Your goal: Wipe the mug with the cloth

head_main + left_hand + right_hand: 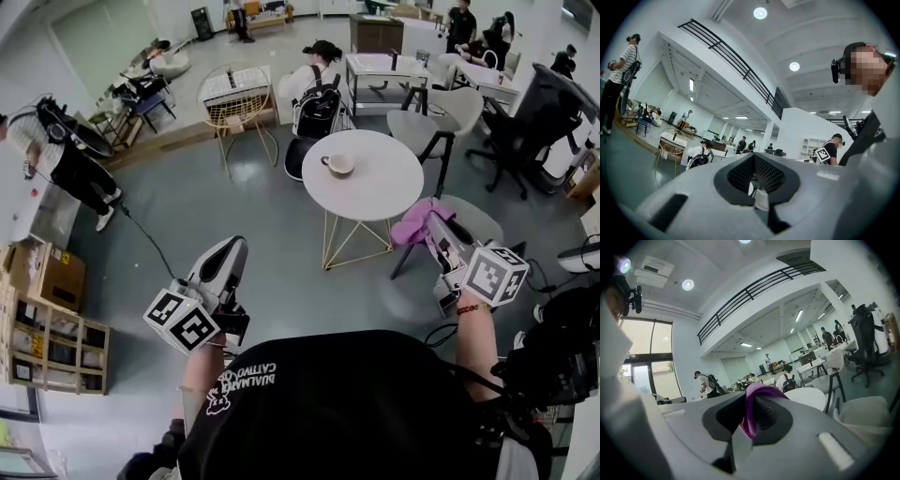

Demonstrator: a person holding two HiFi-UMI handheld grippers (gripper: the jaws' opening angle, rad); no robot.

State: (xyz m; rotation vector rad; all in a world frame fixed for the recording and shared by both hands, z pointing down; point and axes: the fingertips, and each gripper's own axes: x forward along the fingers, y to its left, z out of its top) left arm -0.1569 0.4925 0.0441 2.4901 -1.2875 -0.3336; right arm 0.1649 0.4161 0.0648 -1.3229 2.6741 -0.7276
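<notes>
Tongs: your left tongs (753, 177) closed together, nothing between; right tongs (753, 420) clamped on cloth (415, 223). Mug (338, 165) sits toward left edge of counter (389, 192), well apart from both. Wiping not started: reach counter, steady mug, then wipe.

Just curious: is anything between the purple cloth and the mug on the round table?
No: the head view shows only bare tabletop between the cloth and the mug.

Pale mug (338, 165) upright on the round white table (375, 197), left of its middle. Purple cloth (411, 225) bunched, pinched in the right gripper (436, 231), well apart from the mug.
</notes>
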